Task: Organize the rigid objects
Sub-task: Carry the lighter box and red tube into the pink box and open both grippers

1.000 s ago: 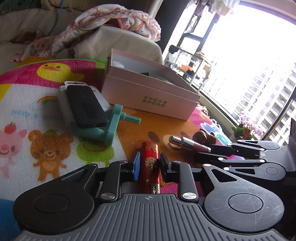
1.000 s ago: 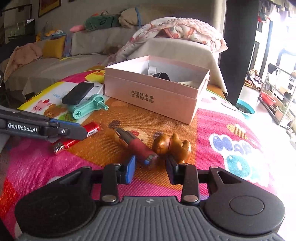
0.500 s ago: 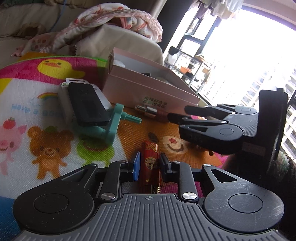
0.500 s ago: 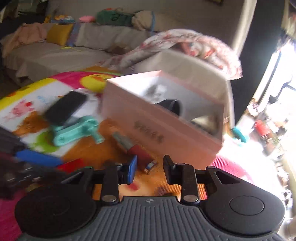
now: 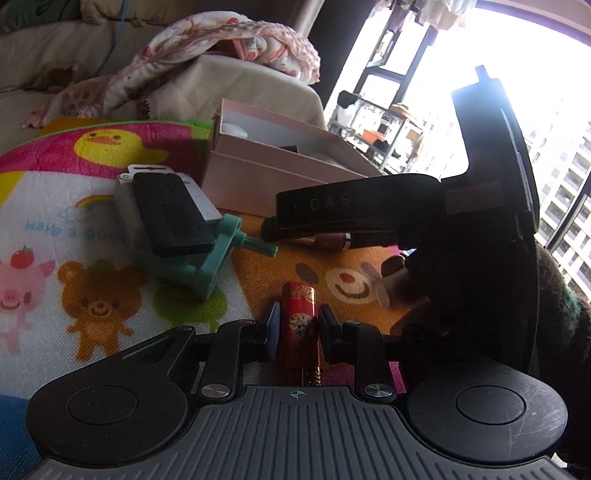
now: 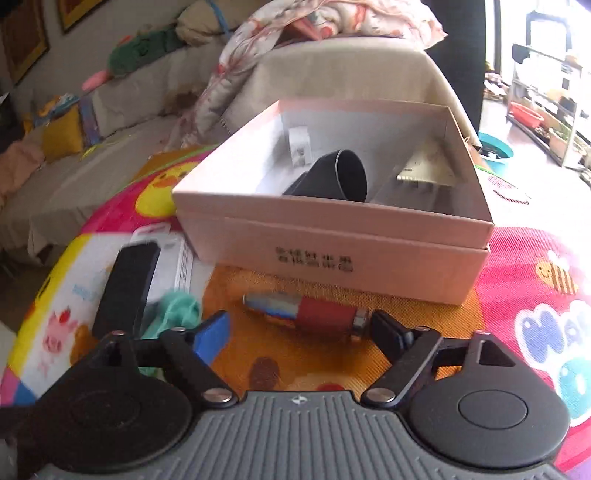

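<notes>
My left gripper [image 5: 297, 328] is shut on a red lighter [image 5: 298, 317] low over the play mat. My right gripper [image 6: 301, 332] is open, its jaws wide apart on either side of a red and metal tube [image 6: 310, 314] that lies on the mat in front of the pink box [image 6: 332, 236]. The tube also shows in the left wrist view [image 5: 328, 240] under the right gripper's body [image 5: 406, 214]. The box [image 5: 273, 173] holds a black cup [image 6: 332, 177], a white item and a comb. A black phone [image 6: 127, 284] rests on a white pack beside a teal part [image 5: 207, 266].
A brown wooden figure [image 5: 393, 266] lies on the mat behind the right gripper. A sofa with a patterned blanket [image 6: 332, 22] stands behind the box. A shelf rack [image 6: 546, 85] and a blue basin [image 6: 495, 151] stand at the right by the window.
My right gripper has carried the red tube from beside the wooden figure toward the box, opened and let it go. My left gripper stays shut on the lighter.
</notes>
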A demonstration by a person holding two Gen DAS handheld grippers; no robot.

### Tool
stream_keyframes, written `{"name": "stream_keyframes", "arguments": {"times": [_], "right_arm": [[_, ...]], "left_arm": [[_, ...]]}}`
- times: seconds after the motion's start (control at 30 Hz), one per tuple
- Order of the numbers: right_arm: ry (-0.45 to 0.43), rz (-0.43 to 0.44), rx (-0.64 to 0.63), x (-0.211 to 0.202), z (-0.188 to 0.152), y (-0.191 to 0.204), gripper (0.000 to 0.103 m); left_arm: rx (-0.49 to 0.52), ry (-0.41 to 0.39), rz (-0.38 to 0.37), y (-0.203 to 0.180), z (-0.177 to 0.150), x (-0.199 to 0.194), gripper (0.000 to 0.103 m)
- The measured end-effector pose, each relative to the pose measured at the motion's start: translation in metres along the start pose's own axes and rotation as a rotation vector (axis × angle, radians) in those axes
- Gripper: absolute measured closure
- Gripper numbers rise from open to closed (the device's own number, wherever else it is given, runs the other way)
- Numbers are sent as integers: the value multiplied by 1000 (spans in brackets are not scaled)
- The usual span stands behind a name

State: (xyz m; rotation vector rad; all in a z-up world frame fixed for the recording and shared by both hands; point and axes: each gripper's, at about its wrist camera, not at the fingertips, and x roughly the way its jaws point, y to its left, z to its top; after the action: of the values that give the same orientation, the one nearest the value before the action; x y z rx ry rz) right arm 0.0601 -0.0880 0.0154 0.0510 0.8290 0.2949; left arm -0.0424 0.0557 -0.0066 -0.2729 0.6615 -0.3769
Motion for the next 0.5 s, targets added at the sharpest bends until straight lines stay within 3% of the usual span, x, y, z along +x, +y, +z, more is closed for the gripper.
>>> {"name": "stream_keyframes", "arguments": {"times": [0.2,0.3,0.5], "right_arm": [[-17,-52,-11,3,-2,9,17],[-35,-74,-27,1,-3,9,25],[-46,-51,-128,-12,-12,0,25]], "left_arm": [[-19,-2,-15,3,0,-1,77],[-25,-3,-20,4,0,-2,77],[-33,-3,-24,5,0,-3,78]]}}
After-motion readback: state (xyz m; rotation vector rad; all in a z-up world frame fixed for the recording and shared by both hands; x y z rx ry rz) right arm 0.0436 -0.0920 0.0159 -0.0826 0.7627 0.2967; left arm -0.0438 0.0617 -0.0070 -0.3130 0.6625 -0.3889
